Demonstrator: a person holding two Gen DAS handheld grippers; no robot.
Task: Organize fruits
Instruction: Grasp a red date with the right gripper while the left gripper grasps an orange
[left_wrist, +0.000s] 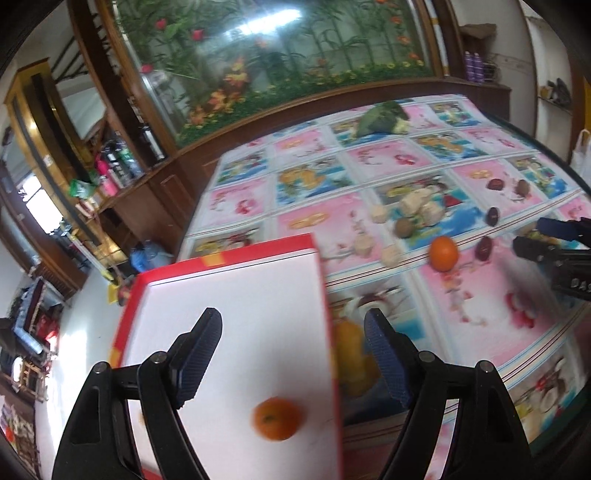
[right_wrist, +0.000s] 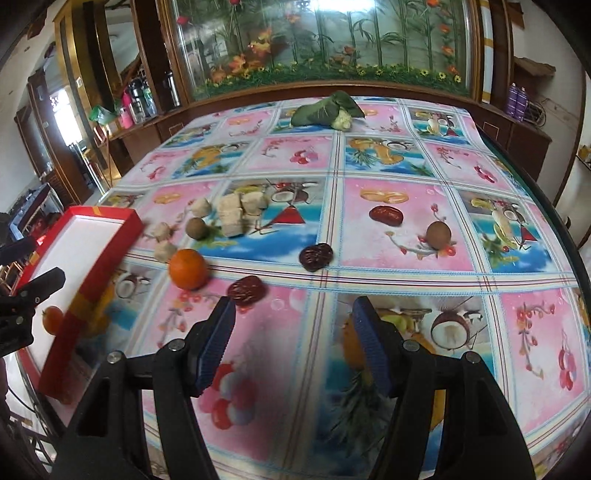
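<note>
1. On the table, under a bright cloth (right_wrist: 369, 162) full of fruit pictures: lots of little things to sort.
2. At the left edge: a red box (right_wrist: 99, 258) with a white inside, tilted a bit and sticking out past the table edge.
3. Inside the box: one small orange (left_wrist: 277, 419), lying alone on the white floor.
4. Right above that box: the left gripper (left_wrist: 291, 354), wide open, nothing between its blue pads.
5. On the cloth, just beside the box: a second orange (right_wrist: 187, 268), touching nothing.
6. Near it: three dark red dates, one (right_wrist: 246, 290) close to the right gripper's left finger, one (right_wrist: 316, 256) a bit farther, one (right_wrist: 386, 215) farther back.
7. Also there: two round brown fruits, one (right_wrist: 195, 228) by the orange, one (right_wrist: 438, 234) off to the right.
8. Behind the orange: a heap of pale, blocky chunks (right_wrist: 236, 214), some touching, some lying apart.
9. Far at the back of the table: a green leafy vegetable (right_wrist: 325, 110) with a pale end.
10. Low over the near part of the cloth: the right gripper (right_wrist: 293, 343), wide open too, holding nothing.
11. Behind the table: a big glass panel (right_wrist: 325, 44) with painted plants and flowers, in a brown wood frame.
</note>
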